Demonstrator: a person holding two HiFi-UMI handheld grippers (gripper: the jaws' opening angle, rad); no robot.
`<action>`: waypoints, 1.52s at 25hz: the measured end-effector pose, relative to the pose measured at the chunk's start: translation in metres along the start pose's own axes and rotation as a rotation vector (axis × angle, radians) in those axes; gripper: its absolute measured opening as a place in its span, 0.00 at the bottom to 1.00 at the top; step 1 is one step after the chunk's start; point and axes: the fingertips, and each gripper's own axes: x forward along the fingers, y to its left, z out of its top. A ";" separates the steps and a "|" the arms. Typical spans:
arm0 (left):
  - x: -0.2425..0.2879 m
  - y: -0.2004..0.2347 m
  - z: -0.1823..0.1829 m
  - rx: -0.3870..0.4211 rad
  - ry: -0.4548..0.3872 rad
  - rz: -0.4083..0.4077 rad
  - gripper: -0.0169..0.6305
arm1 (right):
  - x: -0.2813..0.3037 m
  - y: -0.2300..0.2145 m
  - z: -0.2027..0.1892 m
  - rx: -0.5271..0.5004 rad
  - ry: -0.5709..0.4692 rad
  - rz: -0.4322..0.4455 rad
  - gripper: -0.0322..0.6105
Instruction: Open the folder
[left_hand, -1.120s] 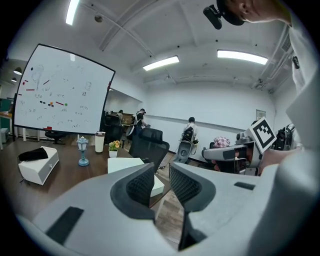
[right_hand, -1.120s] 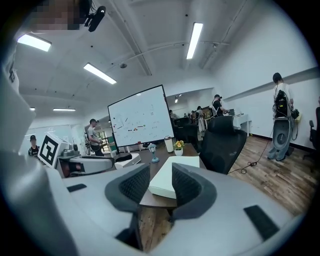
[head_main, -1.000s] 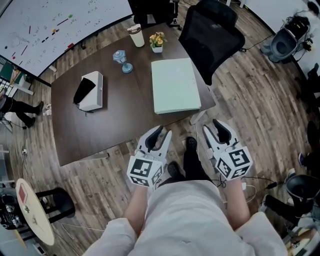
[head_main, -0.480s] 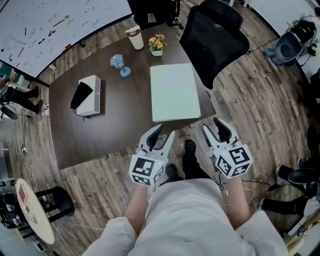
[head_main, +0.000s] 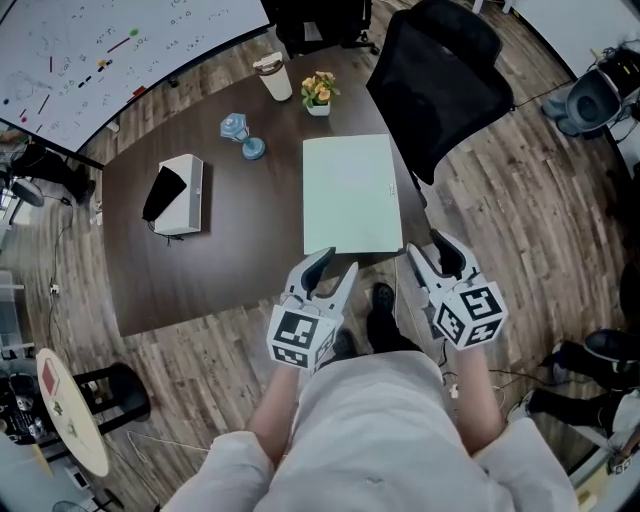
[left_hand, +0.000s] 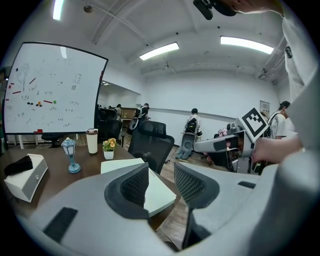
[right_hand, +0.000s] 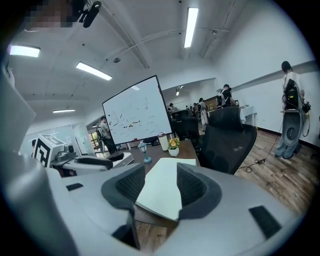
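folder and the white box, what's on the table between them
Nothing: the head view shows bare table between the folder and the white box.

The floor (head_main: 540, 180) was made of brown wood boards. A big dark brown counter (head_main: 200, 270) stood in the middle of it. A black chair (head_main: 440, 75) with a tall back stood at the far right corner of the counter. On the far left, past the counter, stood a big whiteboard (head_main: 90, 50) with small marks and dots on it. A round pale little table (head_main: 72, 420) on a black stand stood on the near left. The walls (left_hand: 220, 95) were white, and the ceiling (right_hand: 150, 30) was white too. Long bright lights (left_hand: 159, 51) shone from the ceiling. Far back in the room some people (left_hand: 194, 117) stood.
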 end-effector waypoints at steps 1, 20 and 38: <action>0.004 0.000 -0.001 -0.001 0.006 0.002 0.25 | 0.003 -0.004 0.000 0.002 0.006 0.004 0.34; 0.080 -0.022 -0.036 0.003 0.140 -0.005 0.31 | 0.044 -0.062 -0.023 0.011 0.135 0.095 0.34; 0.110 -0.033 -0.101 0.316 0.344 -0.034 0.35 | 0.054 -0.079 -0.076 0.068 0.232 0.088 0.33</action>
